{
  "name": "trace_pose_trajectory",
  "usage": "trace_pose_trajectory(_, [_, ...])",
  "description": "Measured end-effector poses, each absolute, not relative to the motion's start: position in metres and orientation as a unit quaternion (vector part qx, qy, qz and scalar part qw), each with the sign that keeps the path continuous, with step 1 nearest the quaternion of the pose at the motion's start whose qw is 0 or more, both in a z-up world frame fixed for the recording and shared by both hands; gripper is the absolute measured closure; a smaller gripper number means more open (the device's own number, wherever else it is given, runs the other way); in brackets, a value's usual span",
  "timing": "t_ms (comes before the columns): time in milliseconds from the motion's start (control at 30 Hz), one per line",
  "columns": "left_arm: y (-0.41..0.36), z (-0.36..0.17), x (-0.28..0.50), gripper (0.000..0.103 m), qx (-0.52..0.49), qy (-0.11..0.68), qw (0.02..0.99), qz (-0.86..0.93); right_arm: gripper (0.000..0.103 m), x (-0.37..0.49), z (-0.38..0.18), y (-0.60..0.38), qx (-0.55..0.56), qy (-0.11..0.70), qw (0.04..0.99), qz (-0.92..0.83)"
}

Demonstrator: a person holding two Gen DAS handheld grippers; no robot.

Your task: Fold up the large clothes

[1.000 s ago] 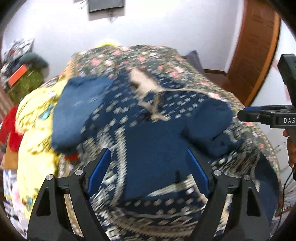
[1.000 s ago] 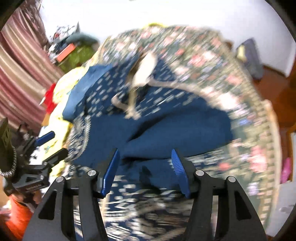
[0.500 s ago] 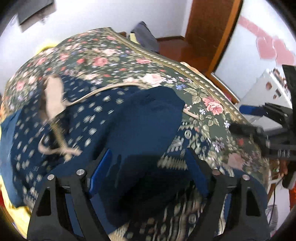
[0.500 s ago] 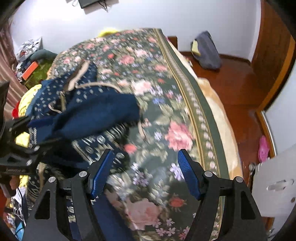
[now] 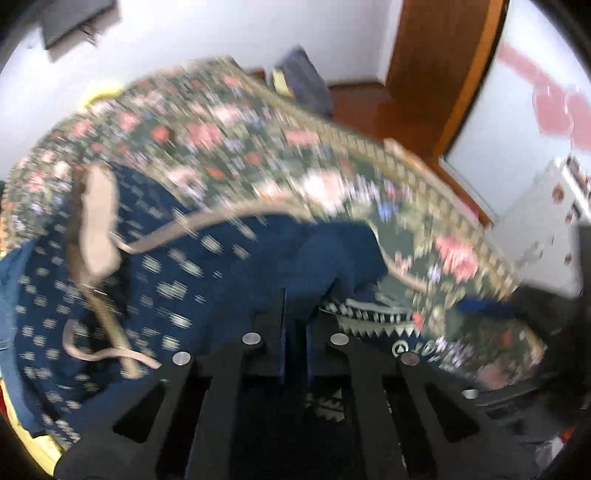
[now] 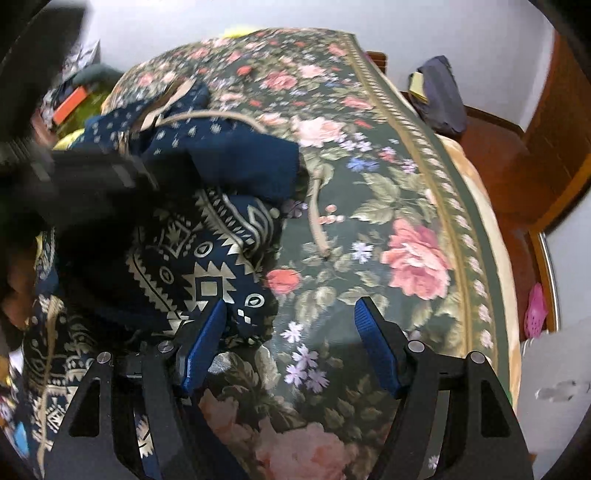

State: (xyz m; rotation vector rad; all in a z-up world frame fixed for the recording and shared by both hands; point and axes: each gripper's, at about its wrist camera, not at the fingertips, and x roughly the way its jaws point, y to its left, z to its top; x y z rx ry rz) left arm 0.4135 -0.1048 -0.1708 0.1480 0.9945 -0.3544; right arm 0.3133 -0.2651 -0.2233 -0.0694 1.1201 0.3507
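A big navy dress (image 5: 207,280) with pale printed patterns lies bunched on a bed covered by a dark green flowered bedspread (image 6: 388,206). Most of the cloth sits toward the bed's left side as the right wrist view shows it, piled up rather than spread flat, with a plain navy fold (image 6: 240,155) lying over a band of bold white geometric print (image 6: 207,258). A tan cord (image 6: 317,218) trails off the heap onto the bare bedspread, and a beige patch (image 5: 98,218) shows on the dotted part of the dress toward the far end.

The left gripper (image 5: 293,325) has just snapped its jaws together, and they stand nearly touching with navy cloth right at them; the picture is blurred, but a fold of the dress looks pinched between them. The right gripper (image 6: 291,328) hangs low over the bedspread near the bed's near edge with its jaws standing wide. Its left blue pad (image 6: 201,347) is just beside the edge of the printed cloth, while only flowered bedspread lies between the pads, so it holds nothing.

Past the far corner of the bed a dark bundle (image 6: 439,99) leans by the white wall (image 6: 221,18), on a reddish floor (image 6: 491,147) beside a wooden door (image 5: 436,74).
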Motion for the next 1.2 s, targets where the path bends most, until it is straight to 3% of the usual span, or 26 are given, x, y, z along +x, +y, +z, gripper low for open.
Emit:
trace_pose_trajectory(200, [-0.026,-0.081,0.379,0.098,-0.006,0.381,0.913,-0.146,0.035,0.317,-0.226,-0.267,-0.027,0.539,0.824,0.172])
trace_pose_trajectory(333, [0.028,-0.062,0.34,0.098,-0.027,0.345,0.933,-0.099,0.035,0.318,-0.226,-0.262,-0.04,0.543,0.822,0.17])
trace_pose_trajectory(467, [0.071,-0.098,0.305,0.098,-0.05,0.381,0.921,-0.063,0.035,0.317,-0.227,-0.253,-0.054,0.543,0.822,0.165])
trace_pose_trajectory(633, [0.117,-0.181,0.276,0.097,-0.112,0.474,0.873,-0.026,0.035,0.315,-0.227,-0.249,-0.067,0.542,0.823,0.158])
trace_pose_trajectory(767, [0.137,-0.228,0.249,0.08,-0.15,0.508,0.848,-0.016,0.035,0.315,-0.227,-0.248,-0.069,0.543,0.823,0.152])
trace_pose_trajectory(1067, [0.162,-0.23,0.224,0.053,-0.176,0.475,0.862,0.017,0.035,0.309,-0.226,-0.244,-0.079,0.541,0.825,0.139])
trace_pose_trajectory(1200, [0.192,-0.234,0.21,0.053,-0.232,0.463,0.855,0.035,0.034,0.308,-0.227,-0.246,-0.068,0.544,0.824,0.141])
